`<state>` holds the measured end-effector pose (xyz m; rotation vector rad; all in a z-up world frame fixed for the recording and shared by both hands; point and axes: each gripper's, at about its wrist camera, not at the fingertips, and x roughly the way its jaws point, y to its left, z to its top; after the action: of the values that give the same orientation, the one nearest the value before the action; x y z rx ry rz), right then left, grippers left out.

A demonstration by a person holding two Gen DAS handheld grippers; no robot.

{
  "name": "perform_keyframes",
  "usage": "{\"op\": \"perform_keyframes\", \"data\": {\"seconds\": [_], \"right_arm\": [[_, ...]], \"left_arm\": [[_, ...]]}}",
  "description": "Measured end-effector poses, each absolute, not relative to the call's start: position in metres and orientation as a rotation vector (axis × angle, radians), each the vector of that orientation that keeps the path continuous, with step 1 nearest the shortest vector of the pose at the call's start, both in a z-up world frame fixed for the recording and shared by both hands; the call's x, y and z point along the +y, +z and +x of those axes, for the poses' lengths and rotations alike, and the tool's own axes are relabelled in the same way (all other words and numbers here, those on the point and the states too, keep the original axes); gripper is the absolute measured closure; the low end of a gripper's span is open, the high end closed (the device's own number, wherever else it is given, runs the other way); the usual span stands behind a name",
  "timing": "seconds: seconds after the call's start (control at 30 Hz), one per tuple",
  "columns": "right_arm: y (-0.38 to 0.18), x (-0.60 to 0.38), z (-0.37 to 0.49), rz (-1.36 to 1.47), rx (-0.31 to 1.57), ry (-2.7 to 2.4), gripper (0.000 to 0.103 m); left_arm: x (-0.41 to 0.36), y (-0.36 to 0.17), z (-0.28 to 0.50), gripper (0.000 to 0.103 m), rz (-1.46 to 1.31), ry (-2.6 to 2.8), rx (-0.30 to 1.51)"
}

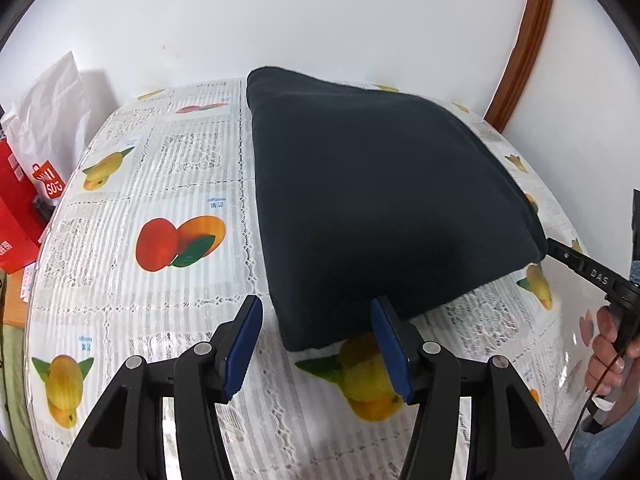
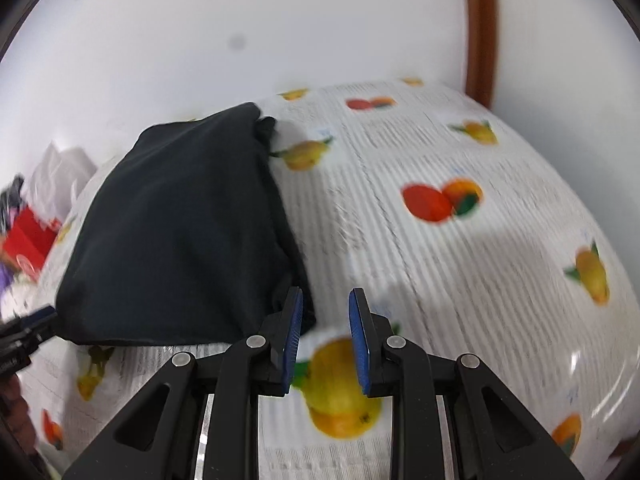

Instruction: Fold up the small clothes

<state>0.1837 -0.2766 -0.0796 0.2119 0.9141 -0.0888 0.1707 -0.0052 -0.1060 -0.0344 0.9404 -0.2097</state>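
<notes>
nearest the lens in the left wrist view, the left tongs (image 1: 316,334) are seen spread fairly wide, with nothing pressed between the blue pads; the near corner of the dark garment (image 1: 380,200) lies just ahead of them, and the right-hand pad hides a little of its edge. the garment is laid folded on the surface (image 1: 140,160), which is covered by a fruit-printed cloth under clear plastic. its layers cannot be counted from this view. in the right wrist view, the right tongs (image 2: 325,330) are held narrow and empty, the garment (image 2: 180,232) lying just to their left, where bunched fabric at its right edge is partly hidden behind one finger. that view is blurred, so the cloth's print is hard to read. at the far right of the left view, the right tongs (image 1: 584,268) and a hand (image 1: 610,352) are cut off by the frame. a red box (image 1: 16,216) and a white bag (image 1: 48,120) are only partly seen beyond the surface's left edge.
</notes>
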Motion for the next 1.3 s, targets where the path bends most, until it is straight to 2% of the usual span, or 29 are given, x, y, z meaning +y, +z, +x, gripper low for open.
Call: {"op": "perform_keyframes", "data": {"seconds": [0.1, 0.23, 0.3, 0.4, 0.47, 0.53, 0.63, 0.83, 1.3], "right_arm": [[-0.058, -0.268, 0.166, 0.155, 0.893, -0.105, 0.076], [-0.025, -0.248, 0.142, 0.086, 0.845, -0.121, 0.054], [-0.013, -0.242, 0.134, 0.099, 0.841, -0.105, 0.051], [0.001, -0.233, 0.121, 0.118, 0.846, -0.088, 0.047], [0.013, -0.224, 0.109, 0.095, 0.838, -0.086, 0.041], [0.025, -0.213, 0.093, 0.051, 0.808, -0.080, 0.019], [0.042, -0.200, 0.067, -0.003, 0.748, -0.062, 0.006], [0.060, -0.192, 0.031, -0.007, 0.726, -0.058, 0.002], [0.078, -0.191, 0.003, -0.005, 0.692, -0.075, 0.001]], "left_arm": [[-0.007, -0.095, 0.160, 0.049, -0.034, -0.200, 0.915], [-0.012, -0.071, 0.137, 0.043, -0.030, -0.192, 0.867], [-0.015, -0.059, 0.125, 0.033, -0.020, -0.191, 0.845], [-0.018, -0.040, 0.101, 0.026, -0.014, -0.177, 0.801], [-0.018, -0.027, 0.086, 0.020, -0.015, -0.167, 0.774], [-0.018, -0.015, 0.069, 0.017, -0.018, -0.158, 0.747], [-0.020, -0.002, 0.045, 0.013, -0.005, -0.143, 0.719], [-0.021, 0.012, 0.013, 0.013, 0.002, -0.136, 0.687], [-0.027, 0.025, -0.002, 0.012, -0.003, -0.123, 0.659]]}}
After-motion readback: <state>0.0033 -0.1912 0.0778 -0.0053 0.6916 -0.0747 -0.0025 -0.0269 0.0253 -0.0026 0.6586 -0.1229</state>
